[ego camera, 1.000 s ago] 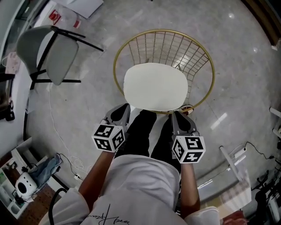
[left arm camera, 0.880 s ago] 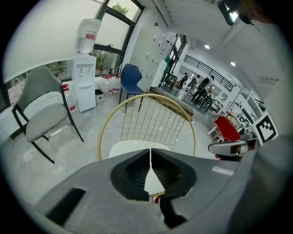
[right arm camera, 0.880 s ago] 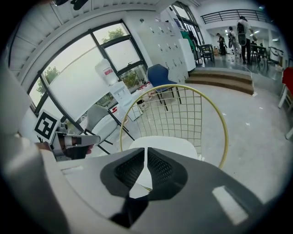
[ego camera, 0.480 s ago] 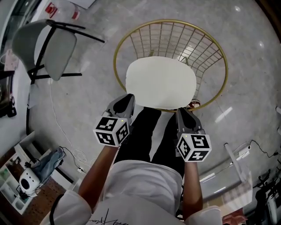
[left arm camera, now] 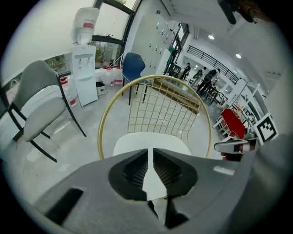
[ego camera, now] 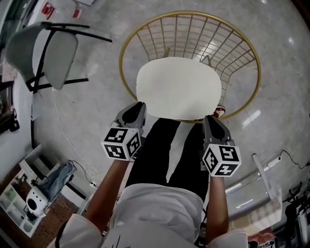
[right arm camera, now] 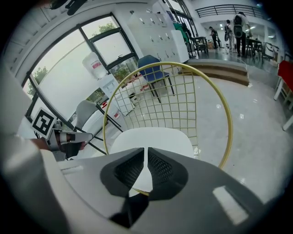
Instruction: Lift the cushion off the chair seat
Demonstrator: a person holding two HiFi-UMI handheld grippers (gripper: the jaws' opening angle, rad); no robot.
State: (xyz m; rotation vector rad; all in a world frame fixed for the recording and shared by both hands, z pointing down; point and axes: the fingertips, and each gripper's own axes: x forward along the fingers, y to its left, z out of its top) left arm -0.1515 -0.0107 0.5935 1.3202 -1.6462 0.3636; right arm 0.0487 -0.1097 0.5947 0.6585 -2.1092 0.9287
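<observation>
Lowered toward the cushion (ego camera: 179, 87), the empty left tool (ego camera: 138, 107) just cracked open; right tool (ego camera: 210, 120) pressed together.

- Left gripper (ego camera: 138, 107): jaws sit just short of the white cushion's (ego camera: 179, 87) near edge. They have just been opening slightly, with nothing between them.
- Right gripper (ego camera: 210, 119): jaws at the same edge, beside the gold wire chair (ego camera: 193, 12) rim.
- Grey chair (ego camera: 58, 53): well left of the left jaws.

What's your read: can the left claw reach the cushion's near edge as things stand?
Probably yes. The left claw hangs just short of the cushion's near edge with nothing between. Its jaws, empty, have just been opening but show only a slit, so they'd need to widen.
</observation>
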